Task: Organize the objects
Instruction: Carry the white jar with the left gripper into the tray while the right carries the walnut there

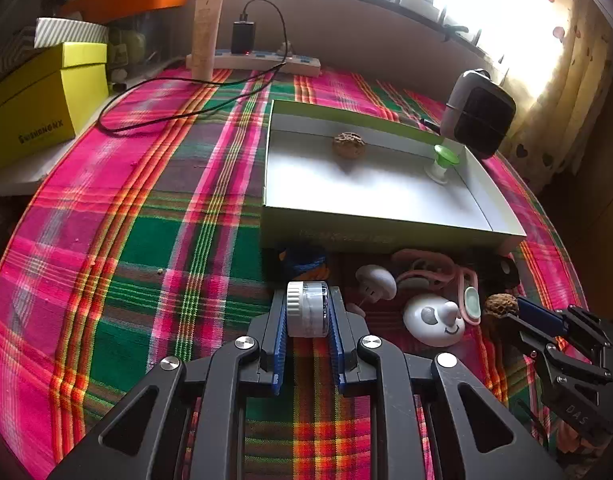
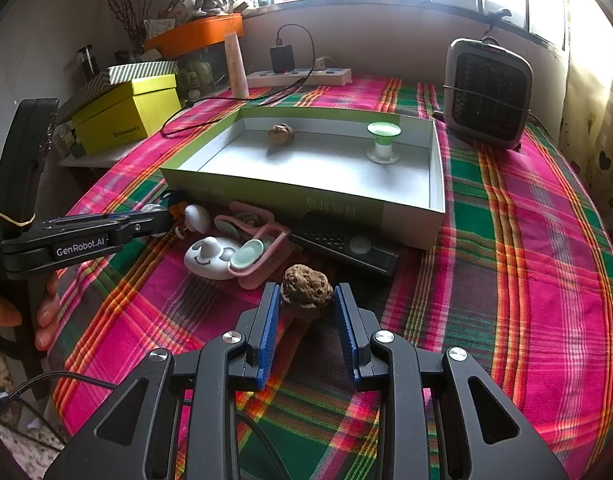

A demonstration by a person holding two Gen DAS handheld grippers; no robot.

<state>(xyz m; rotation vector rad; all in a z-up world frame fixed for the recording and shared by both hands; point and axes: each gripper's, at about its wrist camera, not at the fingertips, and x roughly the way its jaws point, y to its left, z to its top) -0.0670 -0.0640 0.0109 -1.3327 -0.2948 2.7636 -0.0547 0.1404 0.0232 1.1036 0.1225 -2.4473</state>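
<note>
the left tool [image 1: 308, 312] clamps a small clear jar [image 1: 307, 309] at 6 o'clock of the open box [image 1: 390, 226] on the plaid worktop [image 1: 146, 240]. the right tool [image 2: 307, 300] grips a walnut [image 2: 306, 293]; another walnut [image 2: 280, 133] and a green spool [image 2: 383, 141] sit at the box's 12 o'clock wall.

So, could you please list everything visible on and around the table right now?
box lid: one, green outside, white inside, mid-table.
walnuts: two brown; one in the lid, one between the right fingers.
spool: one, green and white, upright in the lid.
small jar: one, clear with white cap, clamped by the left fingers.
smiley-face toy: one, white, before the lid.
pink loop item: one, beside the toy.
remote: one, black, against the lid.
heater: one, grey-black, right rear.
power strip: one, white, rear.
yellow box: one, left.
left gripper: shut on the jar.
right gripper: closed on the walnut.
</note>
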